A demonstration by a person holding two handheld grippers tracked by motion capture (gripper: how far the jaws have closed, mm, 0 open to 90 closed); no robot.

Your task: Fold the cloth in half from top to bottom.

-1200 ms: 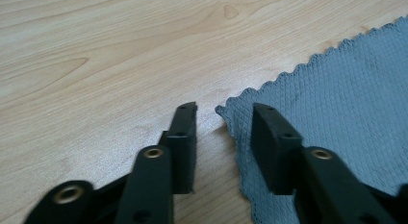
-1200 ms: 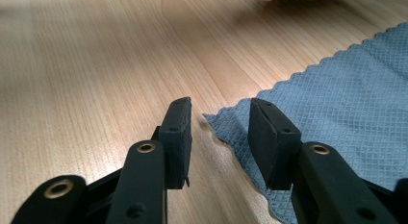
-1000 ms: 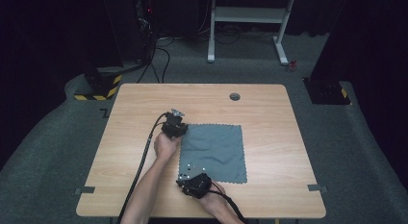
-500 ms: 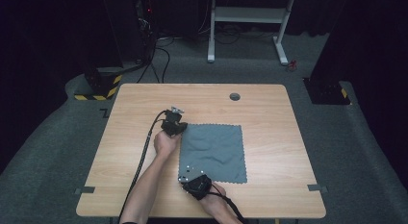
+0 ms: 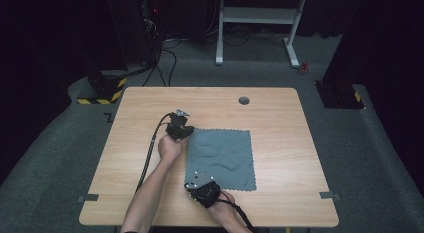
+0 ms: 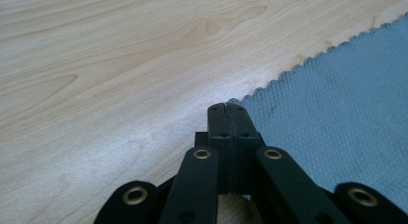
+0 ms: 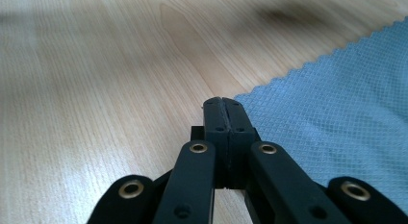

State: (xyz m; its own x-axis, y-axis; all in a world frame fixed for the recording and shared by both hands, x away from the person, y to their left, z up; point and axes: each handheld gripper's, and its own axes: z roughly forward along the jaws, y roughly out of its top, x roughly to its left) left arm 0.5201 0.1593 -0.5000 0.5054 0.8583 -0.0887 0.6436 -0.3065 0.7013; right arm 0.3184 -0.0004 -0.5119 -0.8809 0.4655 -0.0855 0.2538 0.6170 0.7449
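Both claws have just snapped together, left claw (image 5: 181,129) pinching the cloth (image 5: 222,155) at its far-left corner, right claw (image 5: 199,182) its near-left corner, so that flat cloth on the counter (image 5: 280,118) stretches off to their right.

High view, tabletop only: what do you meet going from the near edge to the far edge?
Right gripper, its jaws shut at the near left corner of the grey cloth → left gripper at the far left corner → round hole in the table.
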